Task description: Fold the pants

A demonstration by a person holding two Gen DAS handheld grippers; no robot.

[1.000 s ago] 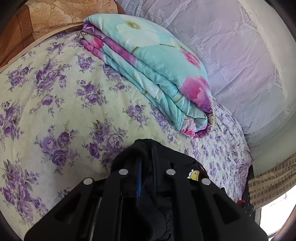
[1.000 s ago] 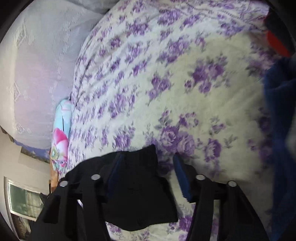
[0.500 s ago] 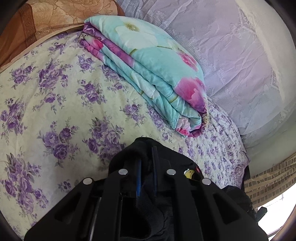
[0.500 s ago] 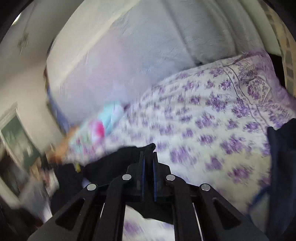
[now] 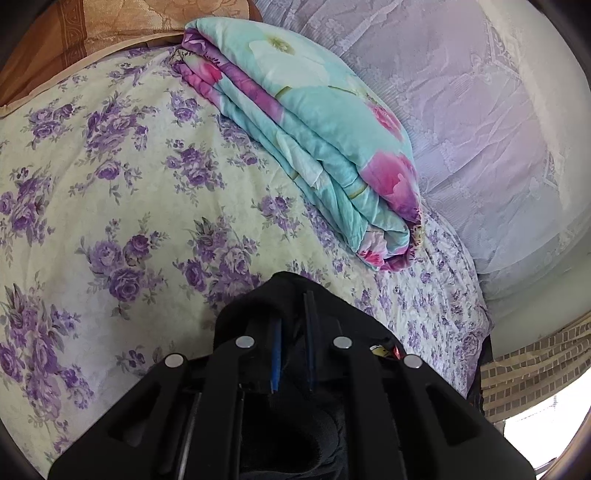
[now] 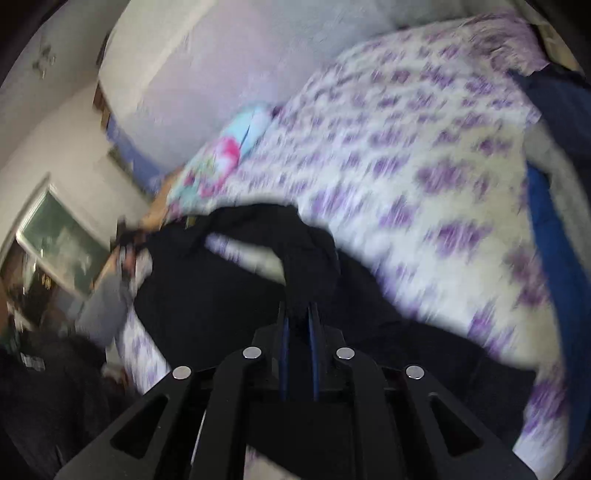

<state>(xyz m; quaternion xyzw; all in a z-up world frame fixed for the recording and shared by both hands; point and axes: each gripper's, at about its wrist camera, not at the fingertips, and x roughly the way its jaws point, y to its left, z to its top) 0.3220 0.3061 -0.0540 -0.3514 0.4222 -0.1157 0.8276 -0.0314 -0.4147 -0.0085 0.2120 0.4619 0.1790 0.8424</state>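
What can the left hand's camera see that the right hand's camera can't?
Only the left wrist view shows the orange-brown patterned cloth at the top of the bed and the left gripper, shut on the black pants.

Only the right wrist view shows a dark blue cloth at the bed's edge, a framed pane on the wall, and the right gripper, shut on the pants.

Both show the purple-flowered bedsheet, the folded turquoise blanket and the pants.

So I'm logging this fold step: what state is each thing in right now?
Black fabric pants: bunched, lifted off the bed, held by both tools.
Left tool: shut on the pants.
Right tool: shut on the pants.
Turquoise floral quilt: folded, lying on the purple-flowered bedsheet.
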